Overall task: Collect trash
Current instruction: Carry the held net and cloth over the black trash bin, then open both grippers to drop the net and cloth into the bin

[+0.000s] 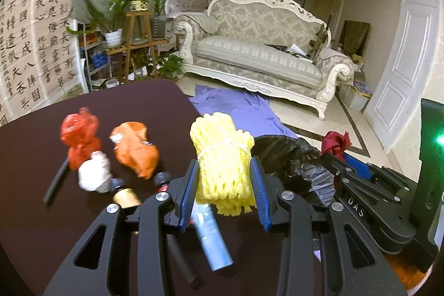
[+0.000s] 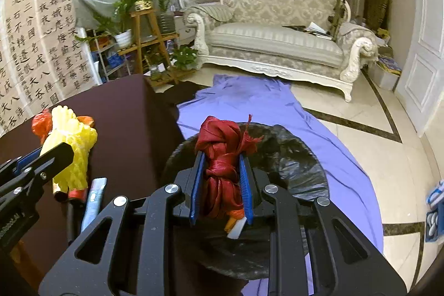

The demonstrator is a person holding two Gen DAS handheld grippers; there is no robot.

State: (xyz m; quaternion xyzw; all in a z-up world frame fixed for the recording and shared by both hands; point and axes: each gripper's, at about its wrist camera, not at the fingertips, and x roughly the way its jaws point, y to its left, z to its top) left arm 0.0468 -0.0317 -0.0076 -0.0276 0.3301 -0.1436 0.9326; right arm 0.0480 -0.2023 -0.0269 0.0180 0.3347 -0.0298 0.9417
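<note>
Clamping a yellow foam net (image 1: 222, 165) above the dark table (image 1: 33, 146), the left gripper (image 1: 224, 174) reads "DAS"; right gripper (image 2: 222, 174) pinches red cloth (image 2: 222, 157) over the black-lined bin (image 2: 299, 157). Calligraphy sheets (image 1: 36, 27) cover the wall.

calligraphy sheets (image 1: 36, 27) hanging on left wall, showing columns of large black chinese characters, among them 不, 名, 天, 八, 三. "das" showing in white on right gripper (image 1: 337, 157) body, left wrist view.
</note>
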